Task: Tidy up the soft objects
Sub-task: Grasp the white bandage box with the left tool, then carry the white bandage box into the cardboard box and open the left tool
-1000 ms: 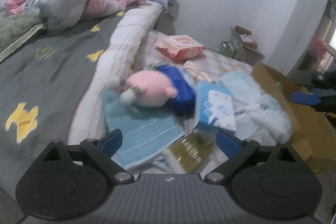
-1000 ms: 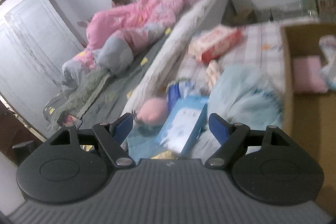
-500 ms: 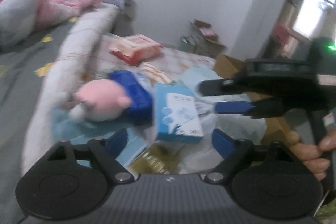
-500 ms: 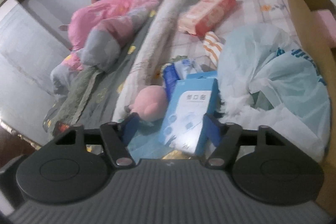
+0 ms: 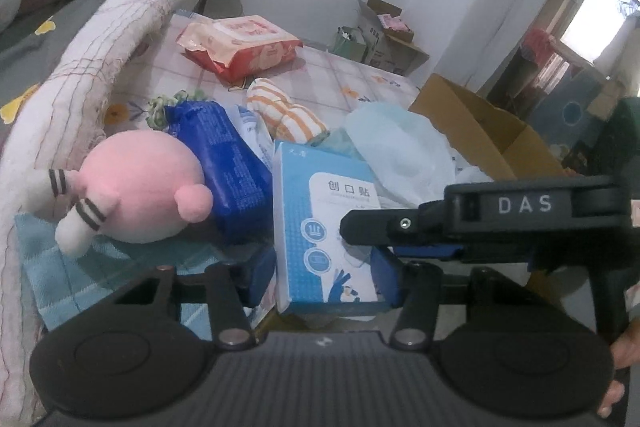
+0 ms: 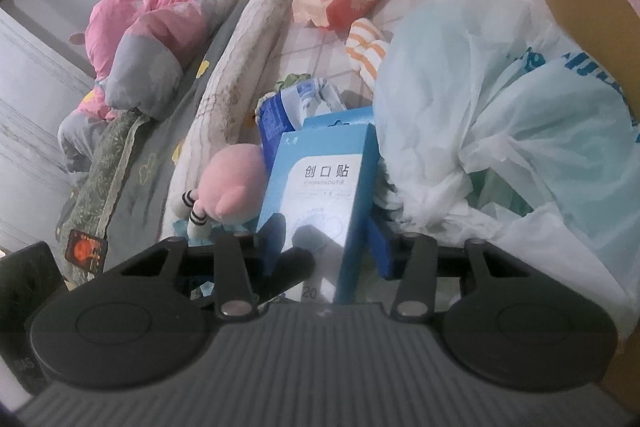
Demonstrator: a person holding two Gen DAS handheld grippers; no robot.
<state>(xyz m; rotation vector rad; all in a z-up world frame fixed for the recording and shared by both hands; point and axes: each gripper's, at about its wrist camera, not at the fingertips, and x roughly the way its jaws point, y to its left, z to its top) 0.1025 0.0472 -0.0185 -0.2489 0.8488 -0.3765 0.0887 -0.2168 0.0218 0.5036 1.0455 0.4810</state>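
- My left tongs (image 5: 322,269) and my right tongs (image 6: 326,247) both sit around the same light blue box (image 5: 326,227) with white on its front.
- Both pairs of tongs have just been closing, with the box between them.
- The blue pads of the left tongs sit right at the two sides of the box. I cannot tell if they press on it.
- The right tongs are narrow too, one pad at each side of the box. I cannot tell if they squeeze it either.
- In the left view the right tongs reach in from the right, across the front of the box.
- The box stands tilted in a pile on the mattress (image 5: 344,75).
- A round pink plush toy (image 5: 140,187) with striped legs lies just to the left of the box, on a light blue towel (image 5: 60,267).
- A dark blue pack (image 5: 224,163) leans between the toy and the box.
- A pale blue plastic bag (image 6: 500,99) is bunched up on the right, touching the box.
- A striped orange and white cloth (image 5: 286,111) lies behind the pile, and a red pack of wipes (image 5: 240,45) lies farther back.
- A brown cardboard box (image 5: 480,119) stands open at the right.
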